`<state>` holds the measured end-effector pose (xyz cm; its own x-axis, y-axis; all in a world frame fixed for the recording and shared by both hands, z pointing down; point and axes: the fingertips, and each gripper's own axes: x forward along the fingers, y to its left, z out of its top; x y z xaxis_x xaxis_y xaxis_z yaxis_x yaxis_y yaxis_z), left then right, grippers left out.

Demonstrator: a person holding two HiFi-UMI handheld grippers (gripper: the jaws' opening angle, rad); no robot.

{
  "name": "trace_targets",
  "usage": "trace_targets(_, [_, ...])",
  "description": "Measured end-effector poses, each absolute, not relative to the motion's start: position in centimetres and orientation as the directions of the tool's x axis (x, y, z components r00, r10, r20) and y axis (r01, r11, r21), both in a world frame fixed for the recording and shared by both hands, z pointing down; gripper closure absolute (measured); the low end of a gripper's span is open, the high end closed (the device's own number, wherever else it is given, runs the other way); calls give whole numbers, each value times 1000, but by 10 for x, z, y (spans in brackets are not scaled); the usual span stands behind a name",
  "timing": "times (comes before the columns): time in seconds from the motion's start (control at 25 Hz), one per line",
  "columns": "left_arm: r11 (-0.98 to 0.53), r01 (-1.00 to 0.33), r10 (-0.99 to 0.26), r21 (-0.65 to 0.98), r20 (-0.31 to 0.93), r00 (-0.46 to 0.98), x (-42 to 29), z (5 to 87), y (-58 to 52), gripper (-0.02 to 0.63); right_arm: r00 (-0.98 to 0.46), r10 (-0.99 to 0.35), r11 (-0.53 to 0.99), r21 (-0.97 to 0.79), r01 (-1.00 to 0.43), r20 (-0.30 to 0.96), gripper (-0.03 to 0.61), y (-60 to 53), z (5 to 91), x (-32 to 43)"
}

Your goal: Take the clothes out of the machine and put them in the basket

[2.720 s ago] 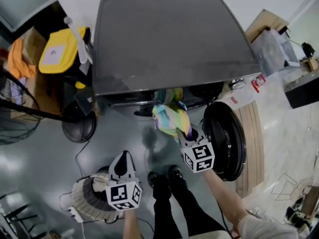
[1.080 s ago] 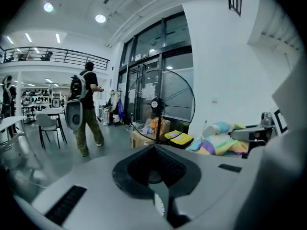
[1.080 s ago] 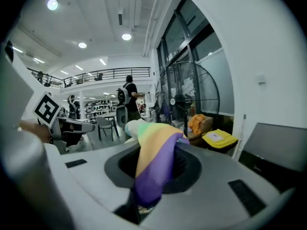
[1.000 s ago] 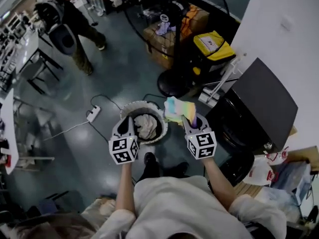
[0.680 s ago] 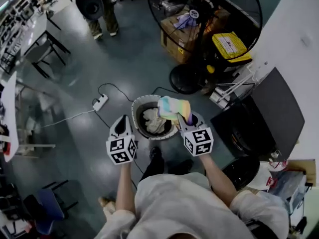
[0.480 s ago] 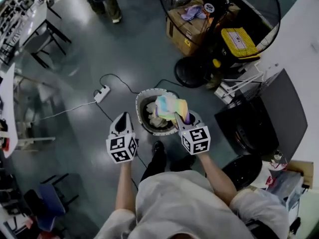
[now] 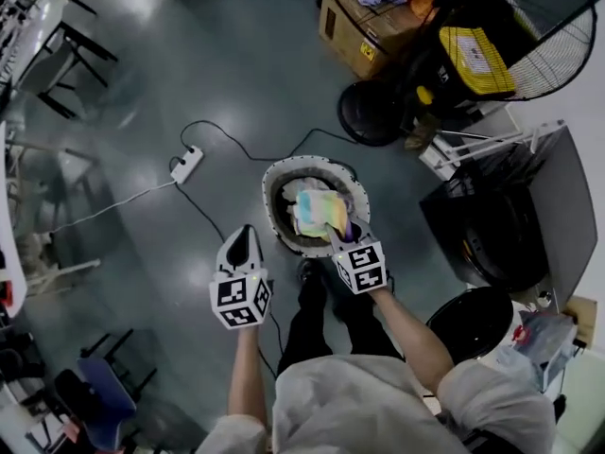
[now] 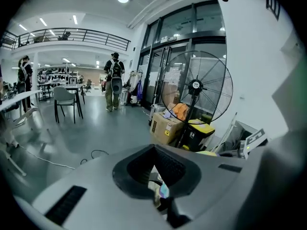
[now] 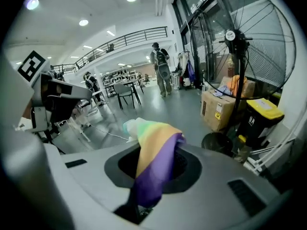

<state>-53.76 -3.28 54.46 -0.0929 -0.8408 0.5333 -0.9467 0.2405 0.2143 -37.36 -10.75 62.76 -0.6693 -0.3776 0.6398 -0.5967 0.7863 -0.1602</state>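
A round white basket (image 7: 276,189) stands on the grey floor just ahead of the person's feet, with pale clothes lying in it. My right gripper (image 7: 337,233) is shut on a rainbow-striped cloth (image 7: 315,212), which hangs low over the basket's inside. In the right gripper view the cloth (image 9: 152,158) drapes purple and yellow from between the jaws. My left gripper (image 7: 240,236) is to the left of the basket, outside its rim, with its jaws together and nothing in them. The dark washing machine (image 7: 534,218) stands at the right, its round door (image 7: 470,322) swung open.
A standing fan's base (image 7: 371,112) and wide cage (image 7: 558,36) are beyond the basket, beside a cardboard box (image 7: 364,28) and a yellow-lidded bin (image 7: 477,60). A power strip (image 7: 186,164) and its cables lie left of the basket. A person (image 8: 114,80) walks far off.
The view has swung from the machine to the basket. Both grippers have sunk toward the floor. The cloth in the right gripper has come from beside the basket's rim to low over its inside.
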Motion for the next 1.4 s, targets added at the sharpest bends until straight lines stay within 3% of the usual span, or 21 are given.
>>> trace_targets(0.36, [265,-932,-811,248,580,-76,-550,597,-27,597,-578,-280,745,-207,-635,766,466,-122,761,-389])
trace_targets(0.4, [262,-933,-811,248,581,-73,-550,598,-27,597,-571,-260,739,-220,-637,778,420,-123,775,-391])
trace_targets(0.48, [258,-935,-810,245,583,-70,-550,601,-25,597,-549,-246,731,-219,-646,799,214,-124,799,-390])
trace_targets(0.72, [255,-937,-812,239,580,-73,-556,604,-31,597,-535,-300,749,-152,-645,789,207,-130,796,-383])
trace_targets(0.76, [250,-938,-812,240,579,-69,-555,602,-32,597,-538,-309,745,-152,-650,785,217,-129,790,-382])
trace_targets(0.96, [195,-951,-822,238,569,-26,-539,589,-51,597,-543,-382,720,-127,-682,747,476,-130,747,-365])
trace_targets(1.04, [166,-957,-826,238,563,-3,-527,583,-58,597,-555,-422,699,-133,-703,717,536,-131,724,-355])
trace_targets(1.4, [-4,-970,-841,242,523,134,-435,546,-91,597,-581,-579,623,-148,-768,572,555,-130,605,-269])
